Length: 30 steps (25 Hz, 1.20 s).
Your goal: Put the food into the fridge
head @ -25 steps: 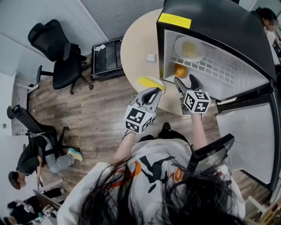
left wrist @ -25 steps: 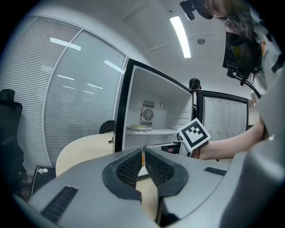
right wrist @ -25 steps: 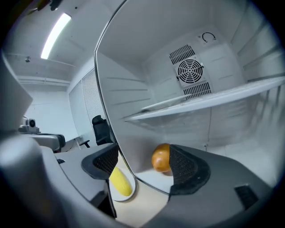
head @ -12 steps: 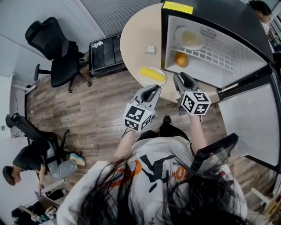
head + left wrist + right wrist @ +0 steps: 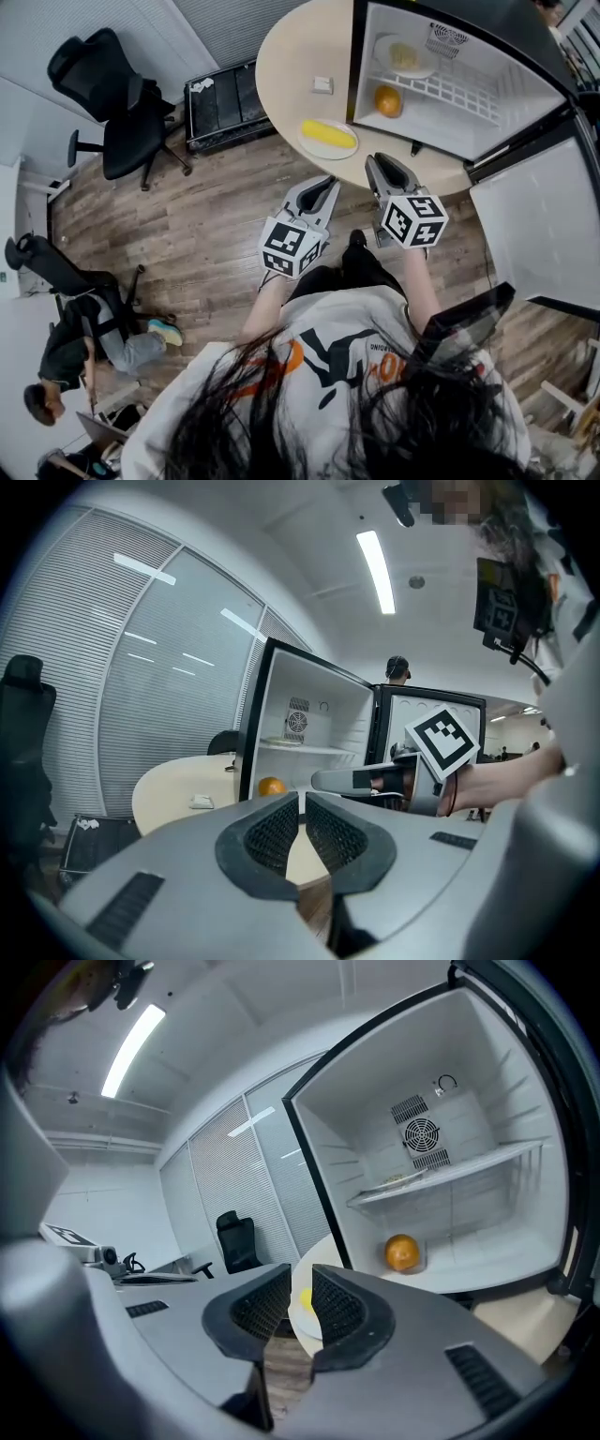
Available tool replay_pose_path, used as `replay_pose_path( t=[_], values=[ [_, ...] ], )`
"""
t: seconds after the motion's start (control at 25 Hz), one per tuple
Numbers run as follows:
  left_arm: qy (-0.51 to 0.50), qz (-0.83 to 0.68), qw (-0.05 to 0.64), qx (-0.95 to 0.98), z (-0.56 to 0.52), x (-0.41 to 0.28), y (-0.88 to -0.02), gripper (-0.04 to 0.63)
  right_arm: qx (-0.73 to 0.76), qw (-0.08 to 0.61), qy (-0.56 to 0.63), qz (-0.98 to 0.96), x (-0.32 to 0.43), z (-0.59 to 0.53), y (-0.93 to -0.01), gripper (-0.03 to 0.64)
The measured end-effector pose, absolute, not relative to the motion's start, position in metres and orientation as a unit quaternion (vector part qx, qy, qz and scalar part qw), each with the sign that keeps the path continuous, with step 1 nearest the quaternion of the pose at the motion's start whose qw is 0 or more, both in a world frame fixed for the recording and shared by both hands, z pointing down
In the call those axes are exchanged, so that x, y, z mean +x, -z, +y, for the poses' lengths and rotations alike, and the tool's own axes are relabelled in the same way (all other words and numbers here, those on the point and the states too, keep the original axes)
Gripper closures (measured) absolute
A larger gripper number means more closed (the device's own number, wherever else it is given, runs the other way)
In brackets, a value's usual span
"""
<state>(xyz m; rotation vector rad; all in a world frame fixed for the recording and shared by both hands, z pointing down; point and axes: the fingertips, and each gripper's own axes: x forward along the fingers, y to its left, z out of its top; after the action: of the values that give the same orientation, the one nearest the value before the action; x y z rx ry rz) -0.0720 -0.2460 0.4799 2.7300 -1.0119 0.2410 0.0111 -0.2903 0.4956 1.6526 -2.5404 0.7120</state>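
A small black fridge (image 5: 450,84) stands open on the round beige table (image 5: 291,47). Inside, an orange (image 5: 388,100) lies on the floor of the fridge, and a plate of pale food (image 5: 405,56) rests on the wire shelf. A white plate with yellow food (image 5: 328,137) sits on the table just left of the fridge. My right gripper (image 5: 379,163) hovers short of the table edge below the fridge, its jaws closing with nothing between them (image 5: 301,1283). My left gripper (image 5: 322,186) is beside it, shut and empty (image 5: 302,799).
The fridge door (image 5: 534,234) hangs open at the right. A small white object (image 5: 322,85) lies on the table. A black office chair (image 5: 117,103) and a black case (image 5: 220,98) stand on the wooden floor at left. A person (image 5: 84,347) sits at lower left.
Both grippers have drawn back from the fridge mouth toward me. The right jaws, wide open near the orange a second ago, have closed to a narrow gap.
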Motion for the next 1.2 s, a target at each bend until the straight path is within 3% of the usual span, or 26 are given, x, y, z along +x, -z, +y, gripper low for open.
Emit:
replay_pose_path(
  t=[0.72,1.2],
  values=[
    [-0.068,-0.330,0.132,0.932,-0.175,-0.073,-0.484,0.580,0.544,0.040,-0.236,-0.804,0.009,-0.202,-0.500,0.569],
    [-0.076,-0.323,0.112,0.937,-0.099,-0.025,-0.470,0.580,0.550,0.041,-0.241,-0.798,0.058,-0.118,-0.505,0.572]
  ],
)
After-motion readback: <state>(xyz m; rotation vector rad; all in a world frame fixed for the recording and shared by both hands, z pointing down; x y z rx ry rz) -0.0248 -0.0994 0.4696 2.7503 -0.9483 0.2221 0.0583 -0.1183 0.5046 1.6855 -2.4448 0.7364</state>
